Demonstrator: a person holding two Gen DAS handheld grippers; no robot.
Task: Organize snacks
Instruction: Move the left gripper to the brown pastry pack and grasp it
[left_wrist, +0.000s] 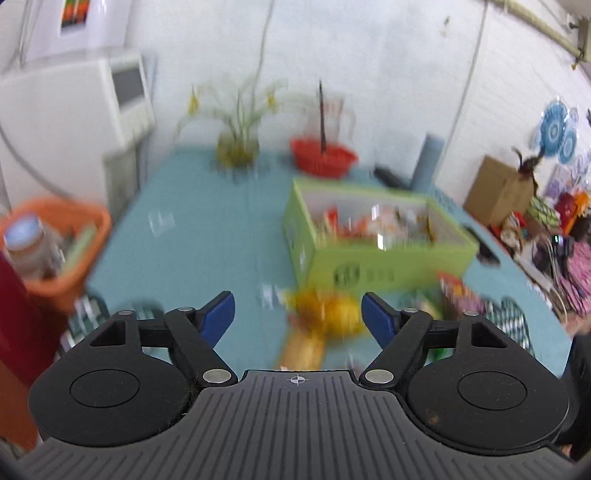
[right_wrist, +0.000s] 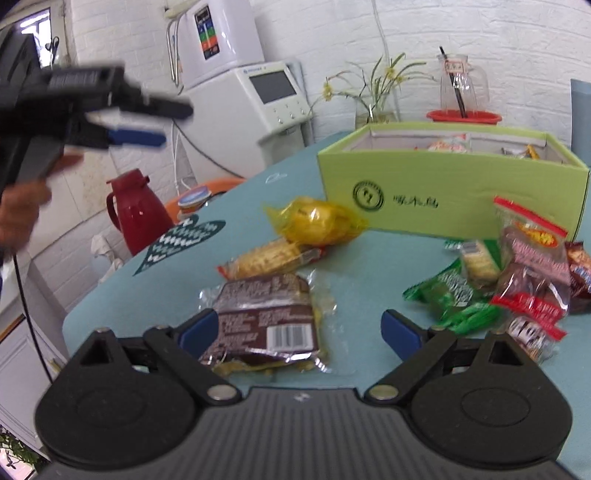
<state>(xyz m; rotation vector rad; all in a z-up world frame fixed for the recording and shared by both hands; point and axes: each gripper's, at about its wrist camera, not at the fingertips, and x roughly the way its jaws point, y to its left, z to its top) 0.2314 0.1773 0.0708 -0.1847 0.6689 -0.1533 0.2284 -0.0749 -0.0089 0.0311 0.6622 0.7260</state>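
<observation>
two grippers were in play over a teal table (right_wrist: 369, 266), and both stood with their jaws wide apart, holding nothing. the right gripper (right_wrist: 301, 330) hung low above the near edge of the table, its blue-padded fingers (right_wrist: 195, 328) straddling a brown wrapped snack (right_wrist: 266, 314) that lay flat with its barcode up; whether the left pad touched the wrapper could not be told. beyond that snack lay a pale wafer packet (right_wrist: 269, 258), and just behind it a crumpled yellow packet (right_wrist: 317, 219), near the front wall of a green cardboard box (right_wrist: 443, 184). the box was open at the top and already held several wrapped snacks (right_wrist: 448, 144). to the right, a loose heap of green and red packets (right_wrist: 509, 280) lay close to the box's near corner.

the left gripper (left_wrist: 298, 314) was held up in the air well above the table, seen from the right wrist view at the upper left. its own view was blurred: the yellow packet (left_wrist: 328, 314) showed between its fingers, with the green box (left_wrist: 369, 258) farther on and to the right. a red basket (left_wrist: 323, 157) and a vase of yellow flowers (left_wrist: 236, 144) stood at the far side of the table, and an orange basket (left_wrist: 62, 240) sat off the left edge.
</observation>
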